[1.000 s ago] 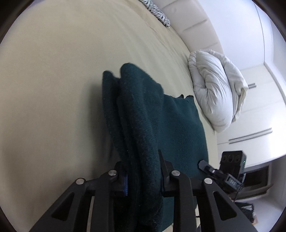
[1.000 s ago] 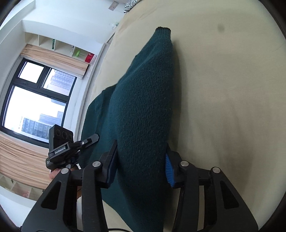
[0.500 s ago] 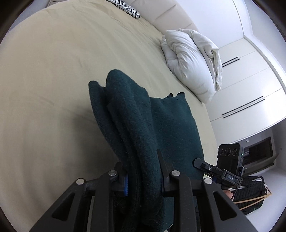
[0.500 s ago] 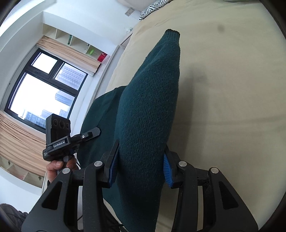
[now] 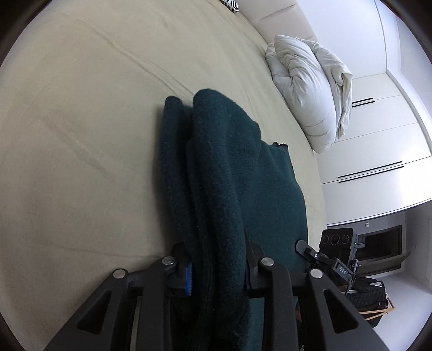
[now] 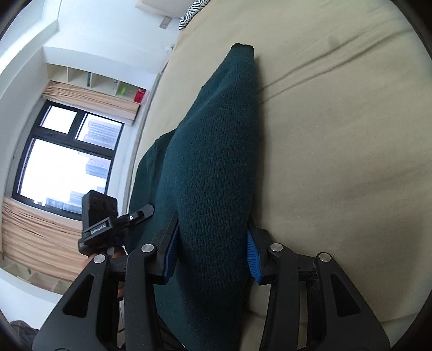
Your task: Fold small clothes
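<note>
A dark green knitted sweater (image 5: 229, 172) lies over the beige bed sheet (image 5: 81, 135), bunched into thick folds along one side. My left gripper (image 5: 217, 267) is shut on one bunched edge of it, the knit filling the gap between the blue pads. My right gripper (image 6: 213, 253) is shut on the opposite edge of the sweater (image 6: 213, 151), which stretches away from it to a far cuff-like tip. Each view shows the other gripper beside the cloth: the right gripper (image 5: 324, 259) at the lower right, the left gripper (image 6: 108, 224) at the lower left, held by a hand.
A crumpled white duvet (image 5: 310, 89) lies at the bed's far right edge, and a zebra-patterned pillow (image 6: 191, 12) sits at the head. White wardrobe doors (image 5: 378, 129) stand beyond the bed. A window (image 6: 62, 162) with beige curtains is on the other side.
Both grippers have travelled across the bed with the sweater still pinched in them. The duvet and window have shifted in view; the sweater now lies lower on the sheet.
</note>
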Demonstrator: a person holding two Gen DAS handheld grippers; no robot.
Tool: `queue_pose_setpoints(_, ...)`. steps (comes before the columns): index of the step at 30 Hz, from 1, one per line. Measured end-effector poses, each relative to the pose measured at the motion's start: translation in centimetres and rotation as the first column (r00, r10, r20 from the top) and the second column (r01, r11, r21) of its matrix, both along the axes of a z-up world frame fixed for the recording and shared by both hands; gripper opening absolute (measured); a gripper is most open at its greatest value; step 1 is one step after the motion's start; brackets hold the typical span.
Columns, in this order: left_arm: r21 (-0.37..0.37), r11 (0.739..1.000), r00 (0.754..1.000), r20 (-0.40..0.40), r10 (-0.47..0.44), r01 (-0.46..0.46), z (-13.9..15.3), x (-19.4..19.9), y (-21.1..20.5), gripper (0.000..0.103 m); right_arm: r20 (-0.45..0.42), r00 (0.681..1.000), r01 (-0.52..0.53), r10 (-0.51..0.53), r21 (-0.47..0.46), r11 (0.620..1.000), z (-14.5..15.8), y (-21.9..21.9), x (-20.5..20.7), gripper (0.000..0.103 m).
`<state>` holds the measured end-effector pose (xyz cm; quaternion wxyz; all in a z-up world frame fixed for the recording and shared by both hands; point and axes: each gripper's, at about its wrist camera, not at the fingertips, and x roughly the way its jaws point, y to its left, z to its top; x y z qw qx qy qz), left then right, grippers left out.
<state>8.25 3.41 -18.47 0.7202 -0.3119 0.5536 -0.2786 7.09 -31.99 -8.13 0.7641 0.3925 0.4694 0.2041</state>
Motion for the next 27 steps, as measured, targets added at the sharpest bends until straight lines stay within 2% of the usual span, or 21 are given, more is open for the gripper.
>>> queue_pose_setpoints(3, 0.001, 1.000, 1.000, 0.000, 0.002, -0.002, 0.1, 0.1, 0.0, 0.029, 0.001, 1.000, 0.001, -0.001, 0.009, 1.000, -0.1, 0.2, 0.0, 0.041)
queue_pose_setpoints(4, -0.001, 1.000, 1.000, 0.000, 0.003, -0.003, 0.1, 0.0, 0.0, 0.031, -0.002, 1.000, 0.003, -0.003, 0.013, 1.000, -0.1, 0.8, 1.5, 0.041)
queue_pose_setpoints(9, -0.012, 1.000, 1.000, -0.004, 0.012, -0.012, -0.1, 0.4, 0.0, 0.031, 0.001, 1.000, 0.014, -0.014, 0.029, 0.999, -0.5, 0.6, 1.4, 0.042)
queue_pose_setpoints(12, -0.012, 1.000, 1.000, -0.003, 0.015, -0.015, -0.1, 0.4, 0.1, 0.032, -0.001, 1.000, 0.023, -0.023, 0.031, 0.999, 0.1, 0.8, 3.2, 0.042)
queue_pose_setpoints(19, -0.013, 1.000, 1.000, -0.001, 0.026, -0.026, 0.0, 0.1, 0.6, 0.035, -0.005, 0.999, 0.045, -0.045, 0.018, 0.999, 0.3, -0.6, 2.7, 0.045)
queue_pose_setpoints(22, 0.039, 0.999, 0.999, 0.024, 0.032, -0.033, 0.9, -0.4, 0.7, 0.041, 0.000, 0.998, 0.064, -0.064, 0.005, 0.998, 0.5, -1.0, 2.0, 0.045)
queue_pose_setpoints(27, 0.197, 0.978, 0.991, 0.126, 0.048, -0.072, 3.4, -2.3, 1.3, 0.049, 0.012, 0.992, 0.123, -0.123, -0.081, 0.989, 2.0, -2.3, 0.1, 0.047)
